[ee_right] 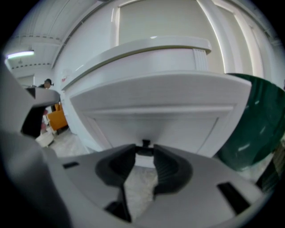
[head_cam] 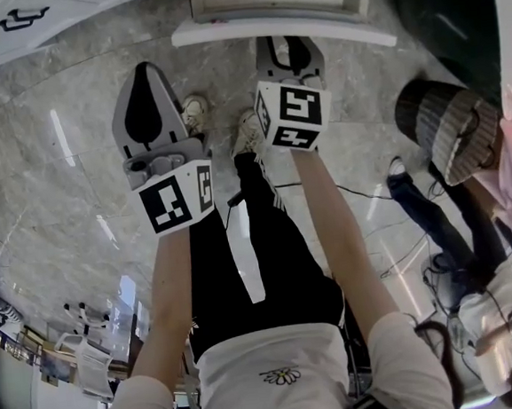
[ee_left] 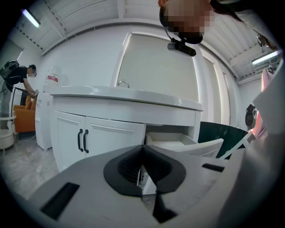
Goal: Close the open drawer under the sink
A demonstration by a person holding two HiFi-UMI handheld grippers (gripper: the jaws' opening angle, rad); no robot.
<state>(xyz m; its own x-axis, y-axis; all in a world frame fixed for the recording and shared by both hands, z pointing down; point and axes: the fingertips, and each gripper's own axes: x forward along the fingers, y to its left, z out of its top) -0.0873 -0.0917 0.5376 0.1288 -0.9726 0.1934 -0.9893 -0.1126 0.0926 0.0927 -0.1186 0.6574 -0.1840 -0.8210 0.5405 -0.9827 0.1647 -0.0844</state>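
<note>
1. The drawer (ee_right: 156,107) under the sink stands pulled out from the white vanity. In the right gripper view its panelled front fills most of the frame. In the left gripper view it juts out below the right end of the countertop (ee_left: 124,95).
2. A small dark handle (ee_right: 145,143) sits low on the drawer front.
3. The right gripper (ee_right: 144,153) points at that handle with its jaws wide apart. The handle shows in the gap at the tips. Whether the pads touch it cannot be made out.
4. The left gripper (ee_left: 142,149) hangs off to the left, away from the drawer. Its jaw tips meet and nothing is between them.
5. Left of the drawer are two closed cabinet doors with black handles (ee_left: 83,140). A curved faucet (ee_left: 123,83) rises above the counter.
6. In the head view both bare forearms reach forward over a grey marble floor (head_cam: 75,170). The wearer's shoes (head_cam: 196,113) are below the grippers.
7. A second person in a striped cap (head_cam: 450,129) is at the right.
</note>
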